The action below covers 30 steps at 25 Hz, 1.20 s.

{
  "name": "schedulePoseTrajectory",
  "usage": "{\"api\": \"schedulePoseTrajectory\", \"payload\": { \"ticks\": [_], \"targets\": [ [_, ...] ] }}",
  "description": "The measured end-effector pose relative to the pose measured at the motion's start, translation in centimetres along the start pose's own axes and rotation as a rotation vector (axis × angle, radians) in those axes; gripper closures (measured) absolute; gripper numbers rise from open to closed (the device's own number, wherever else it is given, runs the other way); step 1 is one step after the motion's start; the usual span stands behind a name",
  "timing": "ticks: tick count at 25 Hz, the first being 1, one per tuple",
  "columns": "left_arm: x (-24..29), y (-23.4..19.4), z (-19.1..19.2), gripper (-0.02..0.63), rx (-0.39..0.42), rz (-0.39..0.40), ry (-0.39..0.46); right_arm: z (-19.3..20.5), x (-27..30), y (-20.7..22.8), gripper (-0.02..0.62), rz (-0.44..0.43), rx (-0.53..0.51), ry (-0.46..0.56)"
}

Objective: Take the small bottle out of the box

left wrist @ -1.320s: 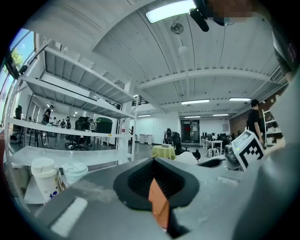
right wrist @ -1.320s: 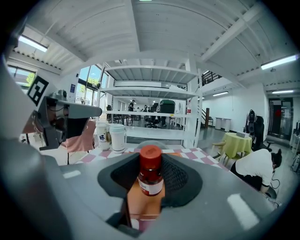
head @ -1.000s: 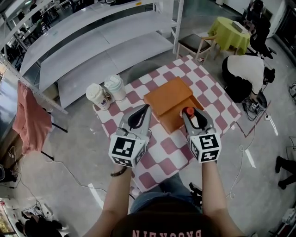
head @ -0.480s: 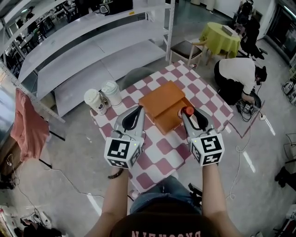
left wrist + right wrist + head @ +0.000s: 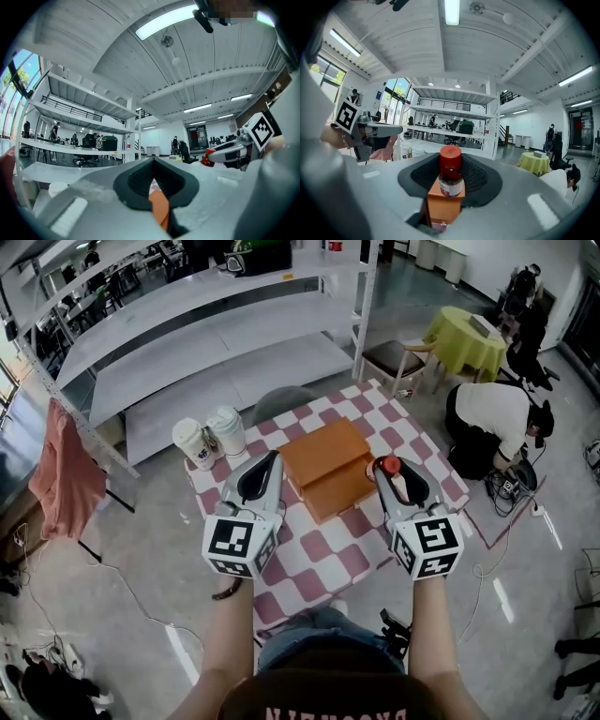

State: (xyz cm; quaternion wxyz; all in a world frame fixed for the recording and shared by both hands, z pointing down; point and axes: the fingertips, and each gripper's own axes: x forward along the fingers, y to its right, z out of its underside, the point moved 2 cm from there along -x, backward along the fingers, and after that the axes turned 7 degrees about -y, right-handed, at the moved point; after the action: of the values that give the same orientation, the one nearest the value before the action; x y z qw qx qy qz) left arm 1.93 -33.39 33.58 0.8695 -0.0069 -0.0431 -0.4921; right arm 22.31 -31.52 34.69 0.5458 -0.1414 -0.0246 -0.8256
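Note:
The small bottle (image 5: 387,466) has a red cap and a pale label, and my right gripper (image 5: 393,476) is shut on it, held up in the air just right of the orange box (image 5: 326,465). In the right gripper view the bottle (image 5: 451,176) stands upright between the dark pads, with the orange box showing below it. My left gripper (image 5: 267,463) hovers at the box's left side, jaws together with nothing in them. In the left gripper view its tips (image 5: 153,161) meet, and the red cap (image 5: 206,161) shows far right.
The box lies on a small table with a pink-and-white checked cloth (image 5: 323,549). Two lidded paper cups (image 5: 211,435) stand at its far left corner. Long white shelving (image 5: 187,343) runs behind, and a chair (image 5: 389,357) and a crouching person (image 5: 502,418) are at the right.
My right gripper with the bottle has come off the box's right edge, a little to the right. The left gripper has stayed shut beside the box.

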Motion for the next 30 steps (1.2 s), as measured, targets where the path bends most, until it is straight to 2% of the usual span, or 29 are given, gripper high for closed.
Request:
{"api": "schedulePoseTrajectory", "payload": {
  "ticks": [13,22,30],
  "targets": [
    [1.4,2.5,-3.2,0.609,0.071,-0.139,0.040,-2.2,-1.5,6.4,0.456,-0.076,-0.006,0.069],
    [1.0,1.6,-4.1,0.609,0.081,-0.179,0.044,-3.5,-1.5,6.8,0.456,-0.073,-0.012,0.105],
    [0.7,1.0,-5.1,0.609,0.085,-0.153,0.057,-5.4,-1.6,6.2,0.456,-0.049,0.000,0.134]
  ]
}}
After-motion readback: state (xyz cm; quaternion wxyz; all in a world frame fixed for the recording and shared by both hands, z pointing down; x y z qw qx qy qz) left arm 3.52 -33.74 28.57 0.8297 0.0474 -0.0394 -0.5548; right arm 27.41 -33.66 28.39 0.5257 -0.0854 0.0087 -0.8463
